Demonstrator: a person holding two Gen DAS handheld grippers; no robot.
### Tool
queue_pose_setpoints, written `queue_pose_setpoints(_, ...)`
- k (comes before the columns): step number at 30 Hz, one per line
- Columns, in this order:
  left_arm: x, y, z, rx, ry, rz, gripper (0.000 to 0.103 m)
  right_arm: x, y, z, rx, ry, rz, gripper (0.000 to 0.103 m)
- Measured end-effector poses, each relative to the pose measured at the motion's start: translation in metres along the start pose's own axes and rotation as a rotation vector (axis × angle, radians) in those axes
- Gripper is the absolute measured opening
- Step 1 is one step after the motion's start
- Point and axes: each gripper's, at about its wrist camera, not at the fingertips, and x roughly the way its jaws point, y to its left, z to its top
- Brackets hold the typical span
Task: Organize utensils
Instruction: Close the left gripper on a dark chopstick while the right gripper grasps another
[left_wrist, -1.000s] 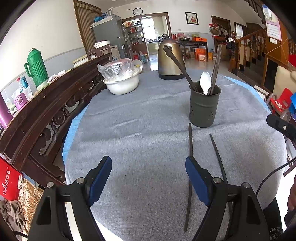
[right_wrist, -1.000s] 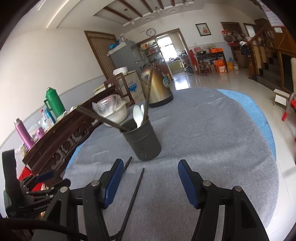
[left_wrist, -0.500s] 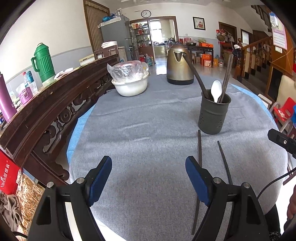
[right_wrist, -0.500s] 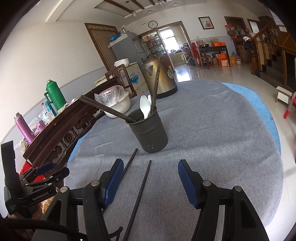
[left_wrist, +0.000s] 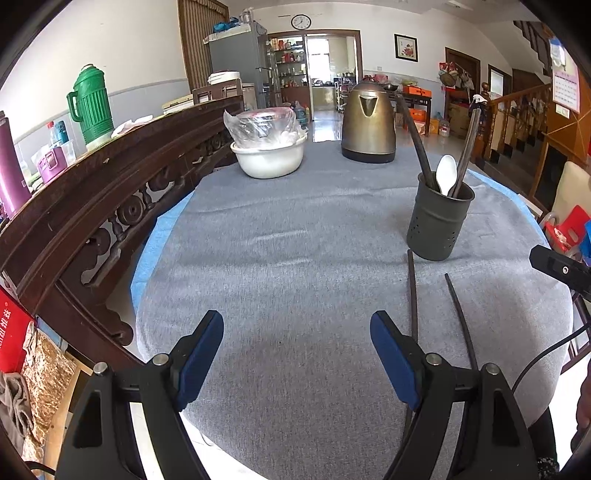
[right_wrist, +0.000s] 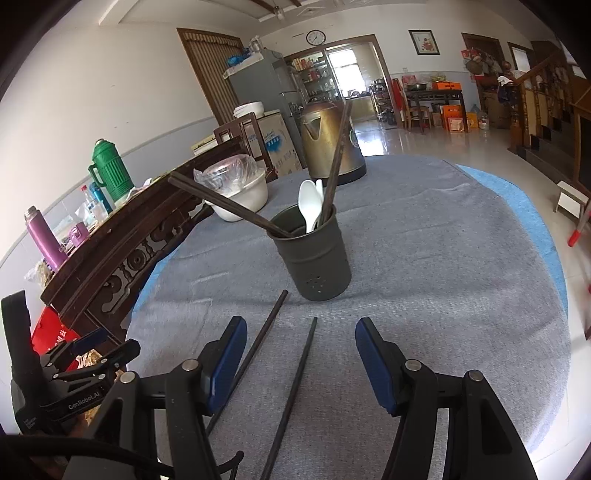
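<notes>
We see bare grey cloth (left_wrist: 295, 258) running from the near edge to the bowl (left_wrist: 269, 160) and kettle (left_wrist: 367, 129) at the far side. On our right the holder (right_wrist: 312, 254) stands upright, its 2 chopsticks (1 leaning far left) and spoons (right_wrist: 310, 203) fanning above the rim. 2 loose chopsticks (right_wrist: 291, 387) lie before it. A carved wooden rail (left_wrist: 110, 206) walls the left edge.

Two loose chopsticks (right_wrist: 258, 347), one holder (right_wrist: 314, 258), one kettle (left_wrist: 367, 127), one bowl (left_wrist: 269, 160).
</notes>
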Motion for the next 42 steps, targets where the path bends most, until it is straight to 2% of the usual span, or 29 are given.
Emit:
queue_pose_setpoints(9, 0.007, -0.002, 0.011, -0.009, 0.006, -0.057, 0.082, 0.013, -0.002, 0.011, 0.022, 0.048, -0.029, 0.063)
queue_pose_setpoints(10, 0.007, -0.003, 0.011, -0.008, 0.009, -0.065, 0.082, 0.016, -0.004, 0.013, 0.03, 0.059, -0.034, 0.056)
queue_pose_setpoints(11, 0.009, -0.004, 0.012, -0.006, 0.012, -0.075, 0.082, 0.019, -0.006, 0.013, 0.037, 0.069, -0.037, 0.045)
queue_pose_setpoints(12, 0.01, -0.006, 0.012, -0.004, 0.018, -0.084, 0.082, 0.022, -0.009, 0.014, 0.044, 0.086, -0.041, 0.04)
queue_pose_setpoints(17, 0.022, -0.012, 0.015, -0.005, 0.061, -0.146, 0.082, 0.051, -0.018, 0.012, 0.109, 0.202, -0.004, 0.034)
queue_pose_setpoints(24, 0.034, -0.017, 0.013, -0.012, 0.105, -0.151, 0.082, 0.089, -0.001, 0.002, 0.039, 0.326, -0.012, 0.022)
queue_pose_setpoints(29, 0.037, -0.015, 0.007, -0.024, 0.143, -0.139, 0.082, 0.117, 0.0, -0.003, 0.058, 0.408, -0.027, 0.014)
queue_pose_setpoints(36, 0.042, -0.022, 0.013, 0.008, 0.155, -0.154, 0.082, 0.128, -0.002, -0.004, 0.054, 0.436, -0.078, 0.003)
queue_pose_setpoints(42, 0.062, -0.041, 0.022, 0.057, 0.198, -0.221, 0.082, 0.12, -0.029, -0.002, 0.113, 0.438, -0.102, 0.002)
